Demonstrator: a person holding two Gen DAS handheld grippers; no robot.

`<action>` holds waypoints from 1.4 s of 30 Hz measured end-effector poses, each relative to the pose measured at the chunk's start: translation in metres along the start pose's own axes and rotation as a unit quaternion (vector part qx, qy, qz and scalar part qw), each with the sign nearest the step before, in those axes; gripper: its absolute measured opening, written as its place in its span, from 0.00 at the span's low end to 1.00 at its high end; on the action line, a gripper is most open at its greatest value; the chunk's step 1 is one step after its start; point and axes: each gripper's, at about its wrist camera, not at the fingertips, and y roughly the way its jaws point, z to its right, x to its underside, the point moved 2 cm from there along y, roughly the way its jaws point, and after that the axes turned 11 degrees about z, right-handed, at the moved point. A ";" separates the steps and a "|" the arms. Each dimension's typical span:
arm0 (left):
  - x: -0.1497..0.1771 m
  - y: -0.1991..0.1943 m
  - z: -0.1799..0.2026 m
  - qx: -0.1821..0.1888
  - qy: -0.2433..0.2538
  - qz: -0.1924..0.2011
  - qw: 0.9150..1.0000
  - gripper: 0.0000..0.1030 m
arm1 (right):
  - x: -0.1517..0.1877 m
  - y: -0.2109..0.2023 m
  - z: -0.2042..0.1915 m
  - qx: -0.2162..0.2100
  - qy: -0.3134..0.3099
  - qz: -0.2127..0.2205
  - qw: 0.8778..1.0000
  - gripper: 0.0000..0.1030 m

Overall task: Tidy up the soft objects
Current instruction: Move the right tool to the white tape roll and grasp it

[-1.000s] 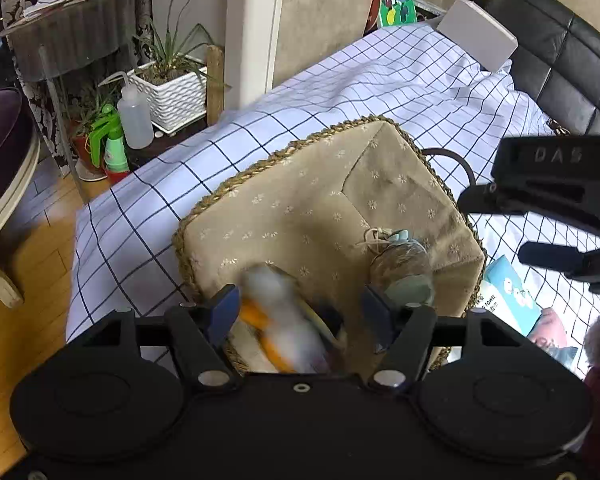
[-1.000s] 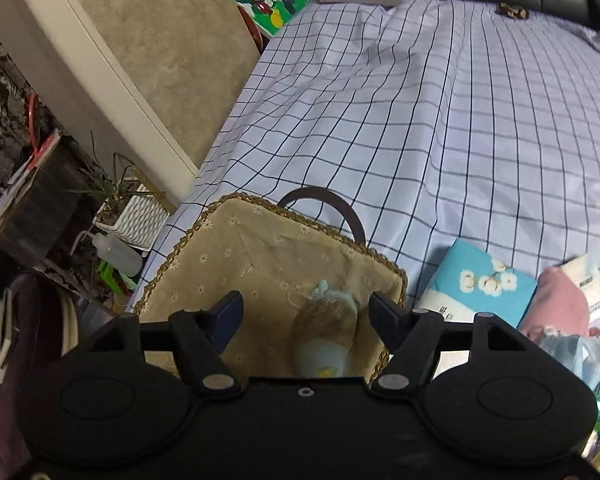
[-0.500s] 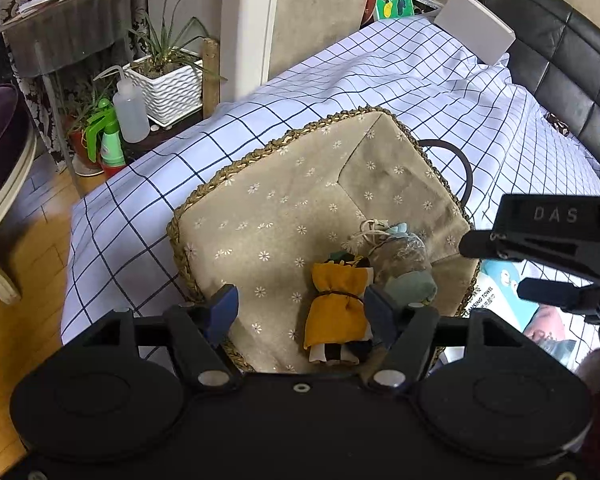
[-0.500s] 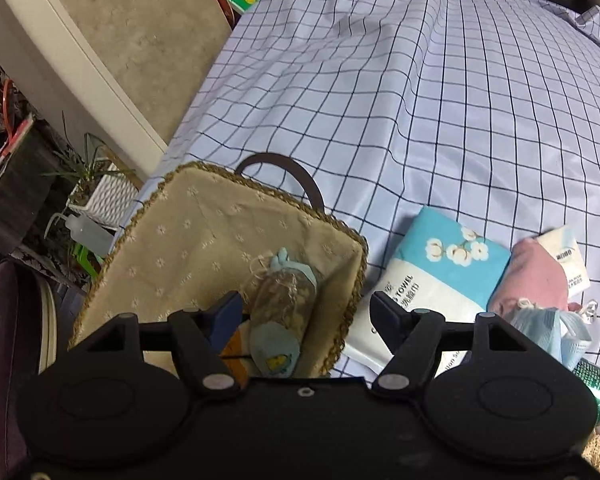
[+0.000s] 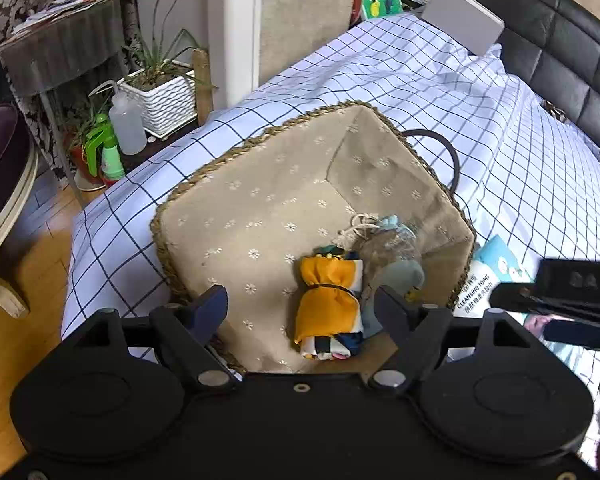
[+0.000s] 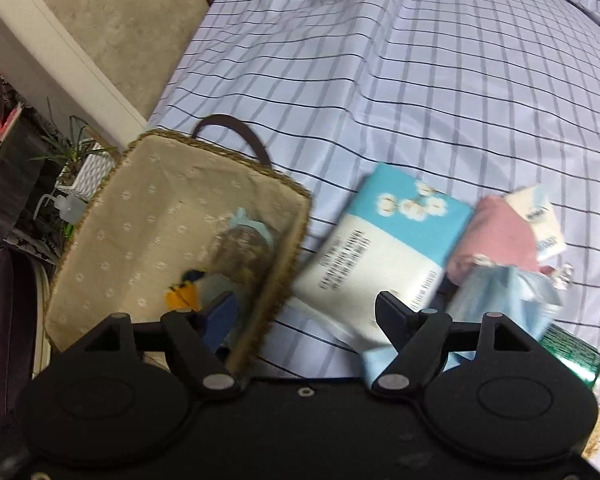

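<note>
In the basket [image 5: 260, 216] on the bed [image 5: 440, 92], 2 soft bundles lie together. The left claw [image 5: 300, 308], jaws opening, holds nothing. The right claw [image 6: 306, 314], also opening and empty, hangs over the towel pack [image 6: 380, 248]; judging by that, gripping it comes next.

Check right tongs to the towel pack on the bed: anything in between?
Nothing visible blocks it. The right tongs, empty and opening, hover above the towel pack, which lies exposed on the bed beside the basket. A light blue cloth borders it.

Left gripper [image 5: 301, 307] and right gripper [image 6: 305, 314] point downward, fingers opening.
</note>
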 end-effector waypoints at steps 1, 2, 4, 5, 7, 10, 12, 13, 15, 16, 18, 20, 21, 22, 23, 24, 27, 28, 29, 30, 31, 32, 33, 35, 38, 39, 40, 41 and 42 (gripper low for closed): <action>0.001 -0.001 0.003 0.001 0.004 0.000 1.000 0.74 | 0.002 -0.002 0.006 0.003 0.002 0.000 1.000 0.75; 0.003 -0.001 0.006 0.002 0.009 0.000 1.000 0.74 | 0.005 -0.005 0.013 0.008 0.003 0.001 1.000 0.75; 0.006 -0.002 0.013 0.006 0.019 -0.001 1.000 0.74 | 0.009 -0.011 0.027 0.020 0.004 0.003 1.000 0.75; 0.008 -0.003 0.017 0.008 0.025 -0.001 1.000 0.74 | 0.011 -0.015 0.035 0.026 0.006 0.004 1.000 0.75; 0.011 -0.004 0.025 0.012 0.038 -0.001 0.999 0.74 | 0.014 -0.022 0.052 0.038 0.010 0.007 0.999 0.76; 0.017 -0.007 0.038 0.021 0.057 -0.005 0.998 0.75 | 0.020 -0.033 0.081 0.055 0.023 0.011 0.998 0.76; 0.022 -0.008 0.047 0.029 0.069 -0.009 0.997 0.75 | 0.024 -0.039 0.101 0.067 0.032 0.013 0.997 0.77; 0.024 -0.009 0.052 0.032 0.076 -0.011 0.997 0.75 | 0.026 -0.042 0.112 0.073 0.036 0.014 0.997 0.77; 0.029 -0.011 0.062 0.039 0.092 -0.012 0.995 0.75 | 0.030 -0.047 0.132 0.086 0.045 0.015 0.995 0.77; 0.032 -0.013 0.067 0.044 0.100 -0.013 0.994 0.75 | 0.033 -0.049 0.142 0.095 0.049 0.016 0.994 0.77; 0.037 -0.015 0.077 0.052 0.113 -0.016 0.992 0.75 | 0.038 -0.053 0.162 0.115 0.057 0.017 0.992 0.77; 0.042 -0.017 0.086 0.061 0.125 -0.020 0.990 0.75 | 0.042 -0.055 0.182 0.132 0.071 0.017 0.989 0.77; 0.045 -0.018 0.091 0.065 0.130 -0.022 0.989 0.75 | 0.044 -0.057 0.193 0.140 0.081 0.017 0.987 0.77; 0.048 -0.019 0.096 0.071 0.136 -0.026 0.988 0.75 | 0.047 -0.059 0.203 0.146 0.091 0.018 0.985 0.77; 0.050 -0.020 0.100 0.076 0.140 -0.030 0.987 0.75 | 0.049 -0.060 0.214 0.154 0.101 0.018 0.983 0.77; 0.053 -0.021 0.104 0.082 0.144 -0.034 0.986 0.75 | 0.051 -0.062 0.222 0.162 0.109 0.018 0.981 0.77; 0.062 -0.024 0.119 0.100 0.160 -0.045 0.981 0.75 | 0.058 -0.064 0.247 0.184 0.127 0.017 0.975 0.77; 0.065 -0.025 0.123 0.105 0.165 -0.048 0.979 0.75 | 0.061 -0.065 0.255 0.190 0.132 0.016 0.973 0.77; 0.067 -0.027 0.128 0.111 0.171 -0.050 0.978 0.75 | 0.063 -0.065 0.262 0.196 0.135 0.013 0.971 0.77; 0.070 -0.027 0.132 0.116 0.175 -0.052 0.976 0.75 | 0.066 -0.065 0.267 0.201 0.137 0.011 0.970 0.77; 0.072 -0.029 0.136 0.120 0.180 -0.055 0.975 0.75 | 0.069 -0.064 0.273 0.206 0.139 0.009 0.969 0.78; 0.074 -0.030 0.140 0.124 0.185 -0.057 0.973 0.75 | 0.071 -0.064 0.278 0.210 0.142 0.006 0.967 0.78; 0.076 -0.031 0.143 0.128 0.189 -0.060 0.972 0.75 | 0.072 -0.062 0.282 0.214 0.144 0.003 0.966 0.78; 0.081 -0.032 0.149 0.133 0.196 -0.066 0.969 0.75 | 0.077 -0.061 0.295 0.220 0.149 -0.004 0.964 0.79; 0.083 -0.029 0.153 0.138 0.201 -0.079 0.966 0.75 | 0.084 -0.056 0.310 0.227 0.159 -0.015 0.961 0.79; 0.084 -0.027 0.153 0.139 0.201 -0.083 0.966 0.75 | 0.084 -0.053 0.314 0.228 0.164 -0.019 0.960 0.79; 0.084 -0.026 0.153 0.138 0.200 -0.087 0.966 0.75 | 0.084 -0.050 0.318 0.227 0.171 -0.021 0.959 0.79; 0.085 -0.024 0.152 0.137 0.198 -0.091 0.966 0.75 | 0.082 -0.048 0.321 0.223 0.179 -0.022 0.958 0.80; 0.085 -0.022 0.151 0.135 0.196 -0.093 0.967 0.75 | 0.079 -0.045 0.325 0.218 0.187 -0.023 0.958 0.82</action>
